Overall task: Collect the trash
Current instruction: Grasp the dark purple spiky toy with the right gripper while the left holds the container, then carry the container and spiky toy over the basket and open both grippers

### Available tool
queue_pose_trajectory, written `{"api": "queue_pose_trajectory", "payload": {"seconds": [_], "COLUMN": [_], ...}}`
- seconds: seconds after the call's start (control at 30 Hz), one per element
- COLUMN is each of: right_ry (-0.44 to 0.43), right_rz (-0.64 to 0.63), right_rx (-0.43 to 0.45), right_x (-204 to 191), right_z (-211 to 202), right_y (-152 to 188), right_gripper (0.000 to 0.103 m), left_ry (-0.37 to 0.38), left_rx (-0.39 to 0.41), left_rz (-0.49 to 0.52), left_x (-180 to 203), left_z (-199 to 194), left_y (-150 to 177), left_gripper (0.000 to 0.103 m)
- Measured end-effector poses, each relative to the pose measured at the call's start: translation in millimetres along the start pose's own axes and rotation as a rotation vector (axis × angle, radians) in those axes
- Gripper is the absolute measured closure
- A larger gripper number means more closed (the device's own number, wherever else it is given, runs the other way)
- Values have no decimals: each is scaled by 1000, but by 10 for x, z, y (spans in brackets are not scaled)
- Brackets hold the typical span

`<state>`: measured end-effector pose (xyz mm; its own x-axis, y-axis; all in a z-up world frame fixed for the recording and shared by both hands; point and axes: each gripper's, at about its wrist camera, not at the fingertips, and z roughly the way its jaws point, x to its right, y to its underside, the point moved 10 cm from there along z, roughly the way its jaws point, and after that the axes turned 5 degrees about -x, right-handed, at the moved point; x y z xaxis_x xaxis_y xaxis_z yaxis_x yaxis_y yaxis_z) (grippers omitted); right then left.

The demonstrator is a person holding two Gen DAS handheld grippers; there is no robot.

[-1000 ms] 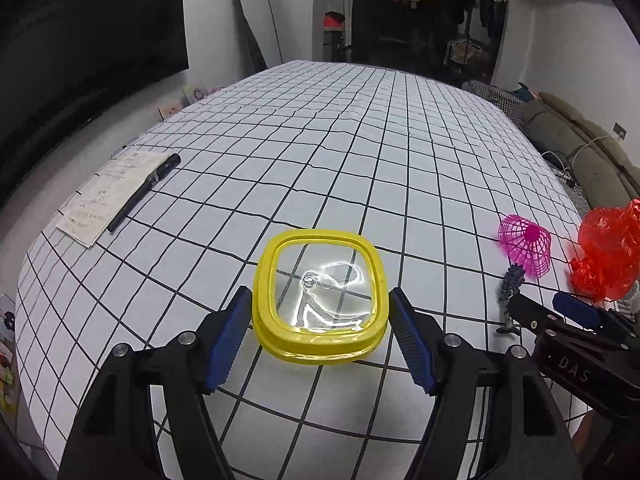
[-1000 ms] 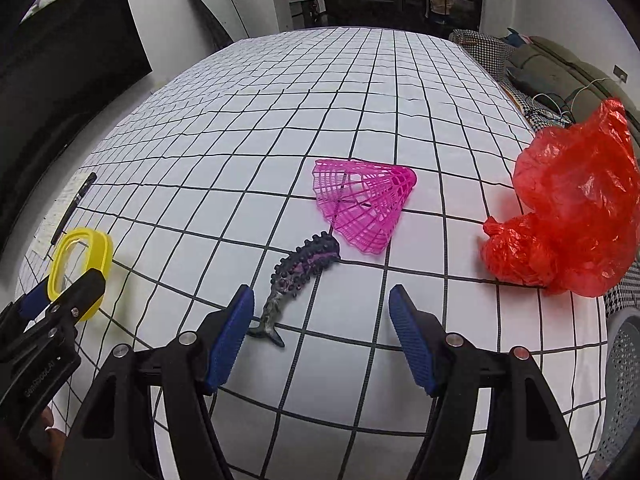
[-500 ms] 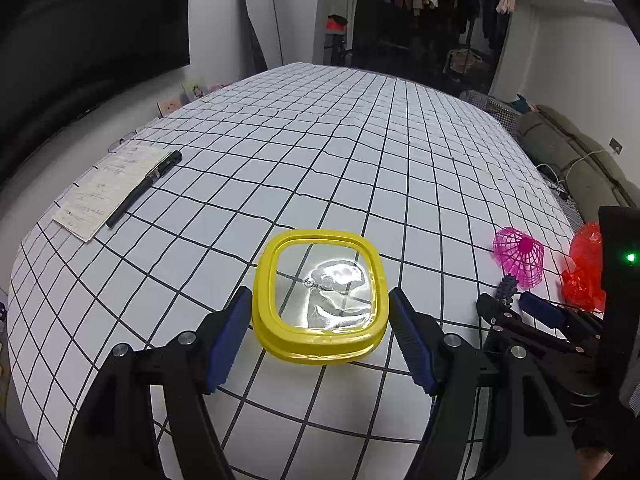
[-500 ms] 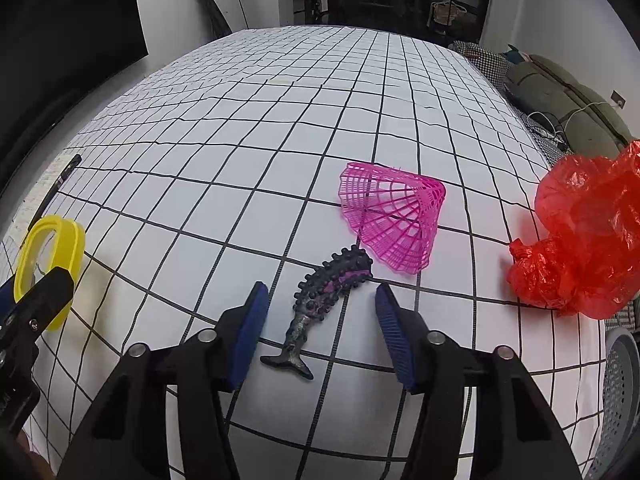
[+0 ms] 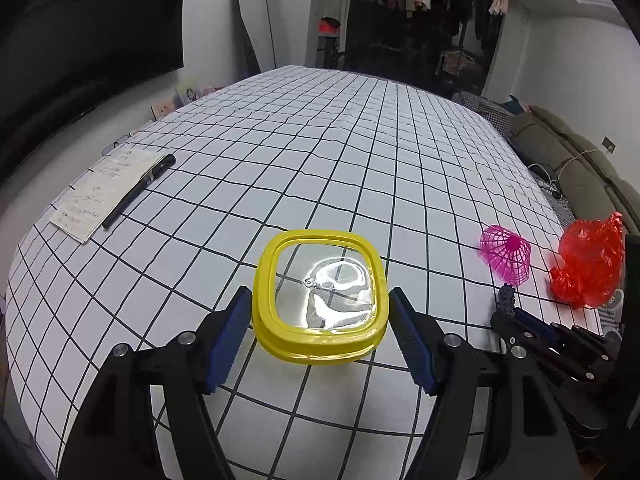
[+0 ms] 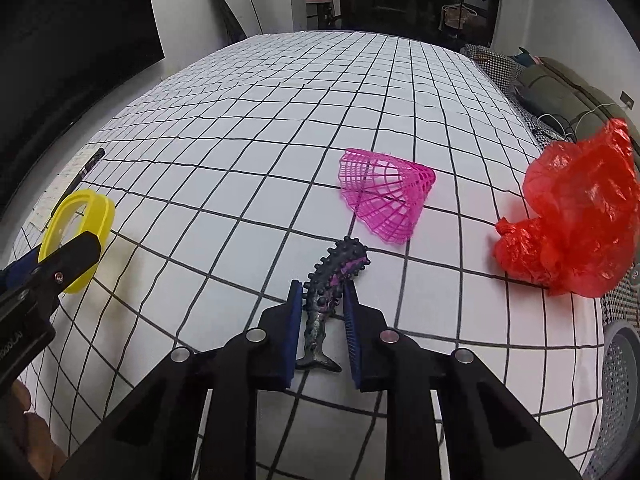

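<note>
A yellow-rimmed clear lid (image 5: 320,300) lies on the checked table between the fingers of my left gripper (image 5: 320,316), which is shut on its sides; the lid also shows in the right wrist view (image 6: 80,236). My right gripper (image 6: 322,308) is shut on a dark knobbly tentacle toy (image 6: 328,292) that lies on the table. A pink mesh shuttlecock skirt (image 6: 386,196) lies just beyond it. A crumpled red plastic bag (image 6: 576,220) lies at the right edge.
A notepad (image 5: 104,192) with a black pen (image 5: 138,190) on it lies at the table's left edge. A grey perforated bin (image 6: 622,392) stands below the table's right edge. A sofa (image 5: 580,168) is at the far right.
My right gripper has moved forward and closed its fingers on the tentacle toy. My left gripper keeps its hold on the yellow lid and has hardly moved.
</note>
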<state>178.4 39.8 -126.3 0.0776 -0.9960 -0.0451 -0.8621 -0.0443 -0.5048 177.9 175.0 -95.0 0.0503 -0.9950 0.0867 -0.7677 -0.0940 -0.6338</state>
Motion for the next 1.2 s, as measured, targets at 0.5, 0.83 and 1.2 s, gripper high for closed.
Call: {"api": "queue_pose_trajectory", "payload": {"seconds": [0.5,0.83,1.2], "right_ry": [4,56,141], "right_rz": [94,253,409], "right_rx": [22,62,77], "right_x": [773,1824,2956], "right_z": [-625,-1133,-1482], "right_y": [665,1125,1650], "right_gripper": [83,83,83], "left_ry": [84,197,295], "left_rx": [-22,-42,-104], "left_rz": [140,273,414], "left_x": [925,2029,3207], "left_z": [-398,-608,-671], "left_y": [427,729,1130], "left_gripper": [35,35,35]}}
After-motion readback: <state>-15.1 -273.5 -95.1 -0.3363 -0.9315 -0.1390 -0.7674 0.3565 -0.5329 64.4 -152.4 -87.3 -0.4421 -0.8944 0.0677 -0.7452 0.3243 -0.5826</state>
